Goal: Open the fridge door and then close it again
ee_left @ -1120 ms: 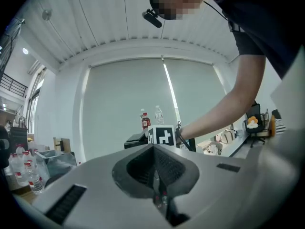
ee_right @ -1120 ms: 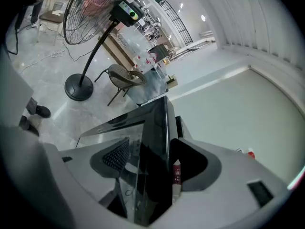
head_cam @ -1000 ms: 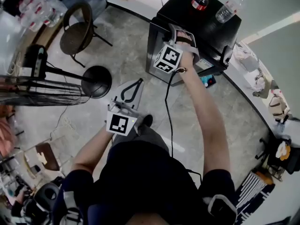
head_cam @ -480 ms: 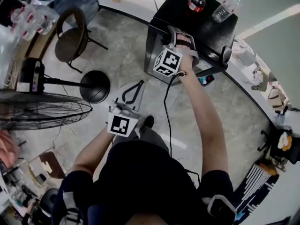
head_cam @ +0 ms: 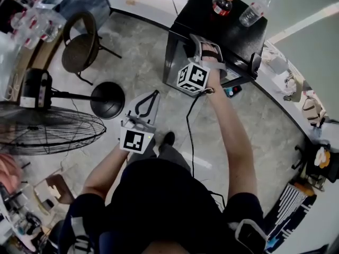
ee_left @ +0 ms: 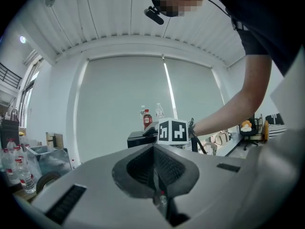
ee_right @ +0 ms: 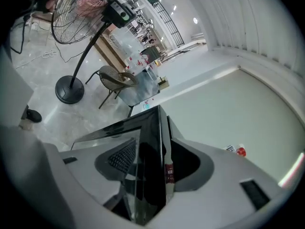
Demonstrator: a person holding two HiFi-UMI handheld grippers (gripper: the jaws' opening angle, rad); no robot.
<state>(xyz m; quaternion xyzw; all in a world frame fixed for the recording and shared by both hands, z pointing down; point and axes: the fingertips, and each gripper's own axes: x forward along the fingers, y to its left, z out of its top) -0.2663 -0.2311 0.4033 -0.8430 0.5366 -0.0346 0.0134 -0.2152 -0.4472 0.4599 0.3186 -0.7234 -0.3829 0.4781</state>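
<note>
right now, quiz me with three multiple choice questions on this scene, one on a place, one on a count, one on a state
1. What are the right gripper's jaws around?
A the fridge door's edge
B a bottle
C nothing

2. How many bottles stand on the fridge?
A one
B two
C four

3. The left gripper's jaws are:
A wide apart
B shut on a bottle
C shut, empty

1 A: its own view shows the door edge between its jaws, which have just been closing onto it.
2 B: a red-capped bottle and a clear bottle stand on top.
3 C: its pads meet with nothing between them.
</note>
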